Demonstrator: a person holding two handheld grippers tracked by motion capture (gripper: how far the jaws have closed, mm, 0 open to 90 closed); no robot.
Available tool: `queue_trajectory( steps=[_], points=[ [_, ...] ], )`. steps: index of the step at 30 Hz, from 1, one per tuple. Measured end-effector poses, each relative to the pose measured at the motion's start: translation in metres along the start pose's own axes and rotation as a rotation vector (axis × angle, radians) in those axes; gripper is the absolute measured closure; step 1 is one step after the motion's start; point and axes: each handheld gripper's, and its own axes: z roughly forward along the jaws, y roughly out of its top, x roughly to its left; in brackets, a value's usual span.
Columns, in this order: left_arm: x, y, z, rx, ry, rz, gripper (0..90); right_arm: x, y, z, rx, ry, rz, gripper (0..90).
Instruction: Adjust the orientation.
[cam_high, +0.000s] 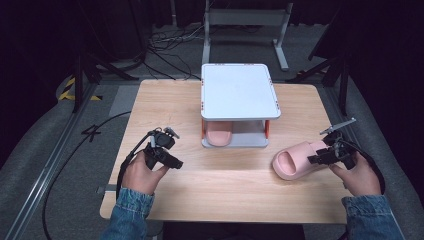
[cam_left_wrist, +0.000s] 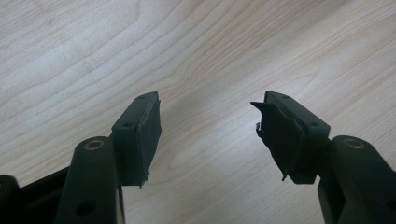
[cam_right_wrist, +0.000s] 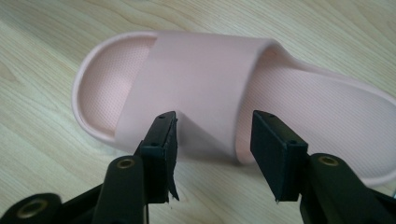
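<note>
Placement of the loose pink slipper (cam_high: 295, 160) on the two-tier rack (cam_high: 239, 102) is judged to be the step in hand, since a matching second slipper (cam_high: 218, 136) is already seen on the lower shelf. In the high view, the loose slipper is shown lying on the wooden table (cam_high: 220, 185) to the right of the rack, well apart from it, with its toe end turned toward the left. The right gripper (cam_high: 320, 157) is held at the slipper's heel side, while the left gripper (cam_high: 172, 161) is kept over bare table near the left front, away from the rack

In the left gripper view, the left gripper (cam_left_wrist: 208, 126) is seen with its jaws spread wide and nothing between them; only wood grain is visible beyond. It is best kept clear of the rack opening, so that the shelf entry is not obstructed

In the right gripper view, the right gripper (cam_right_wrist: 212, 135) is seen released, its jaws apart and lined up on the edge of the slipper's strap (cam_right_wrist: 201, 88), which lies just beyond the pads (cam_right_wrist: 273, 154). For a sound grip, the jaws are to be advanced until the strap edge is seated well between the pads, then closed firmly; the soft material is expected to yield, so a shallow pinch is to be avoided
</note>
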Motion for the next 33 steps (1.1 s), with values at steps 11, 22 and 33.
queue_trajectory(
  steps=[11, 22, 33],
  points=[
    [0.001, -0.004, 0.0, 0.003, -0.001, -0.009, 39.1, 0.008, 0.009, 0.009, 0.019, 0.075, -0.005, 54.5],
    [-0.001, 0.002, 0.002, 0.006, -0.014, 0.003, 39.0, 0.022, 0.007, -0.019, -0.041, 0.197, 0.057, 78.1],
    [-0.001, 0.002, 0.002, 0.009, -0.007, 0.009, 39.0, 0.069, 0.023, -0.025, -0.098, 0.288, -0.019, 78.8]
  ],
)
